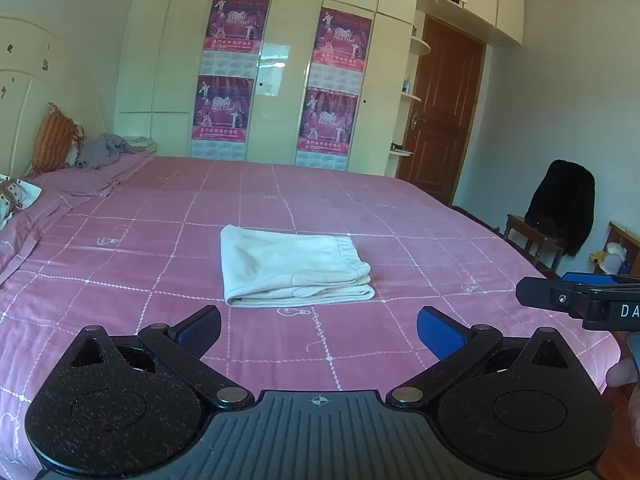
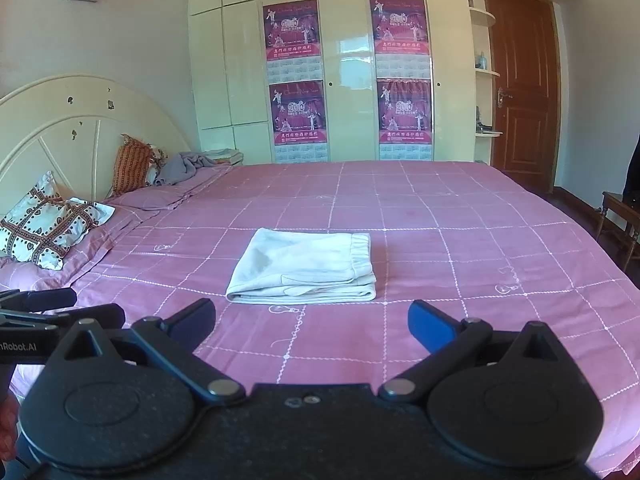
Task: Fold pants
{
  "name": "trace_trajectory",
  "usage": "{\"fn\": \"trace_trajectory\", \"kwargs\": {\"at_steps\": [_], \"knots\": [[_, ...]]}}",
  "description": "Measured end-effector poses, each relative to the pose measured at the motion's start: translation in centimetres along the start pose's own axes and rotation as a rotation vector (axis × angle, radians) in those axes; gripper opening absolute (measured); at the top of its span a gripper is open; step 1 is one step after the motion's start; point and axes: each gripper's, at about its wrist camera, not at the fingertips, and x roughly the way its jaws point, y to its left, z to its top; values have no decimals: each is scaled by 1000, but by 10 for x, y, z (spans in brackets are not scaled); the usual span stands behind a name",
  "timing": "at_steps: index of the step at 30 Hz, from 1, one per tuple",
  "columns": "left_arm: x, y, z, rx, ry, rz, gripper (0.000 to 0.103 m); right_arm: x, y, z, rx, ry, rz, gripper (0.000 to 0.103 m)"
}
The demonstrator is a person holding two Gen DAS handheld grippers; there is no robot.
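Observation:
The cream pants (image 1: 292, 266) lie folded into a compact rectangle on the pink checked bedspread (image 1: 420, 240), elastic waistband to the right. In the right wrist view the same folded pants (image 2: 304, 266) rest mid-bed. My left gripper (image 1: 319, 330) hovers open near the bed's front edge, short of the pants, with nothing between its blue pads. My right gripper (image 2: 312, 324) is also open and empty, just in front of the pants. The right gripper's fingers (image 1: 560, 298) show at the right edge of the left wrist view. The left gripper's fingers (image 2: 60, 308) show at the left of the right wrist view.
Pillows (image 2: 48, 228) and a grey garment (image 2: 184, 168) lie at the headboard end on the left. A cream wardrobe with posters (image 2: 344, 76) stands behind the bed. A brown door (image 2: 520, 88) and a chair with a black coat (image 1: 560, 208) are on the right.

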Motion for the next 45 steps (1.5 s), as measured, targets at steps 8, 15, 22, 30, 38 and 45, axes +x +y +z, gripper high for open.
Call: {"fn": "trace_trajectory", "kwargs": {"at_steps": [8,15,22,30,38,45], "knots": [[-2,-2,1,13,-8,-10,103,-1,-1,0,8,-9,-4,103],[-2,-2,1,9,-9,-7,103,-1,-2,0,7,-11,-4,103],[-1,-1,1,8,-6,-5,103,0,0,0,18,-10,-14,103],[0,0,1,10,-4,-4,103,1,1,-1,19,-5,-14,103],[1,0,2,18,2,0,103,2,2,-2,15,-4,-15,103],[0,-2,1,45,2,-31,103,4,2,-5,9,0,-16,103]]}}
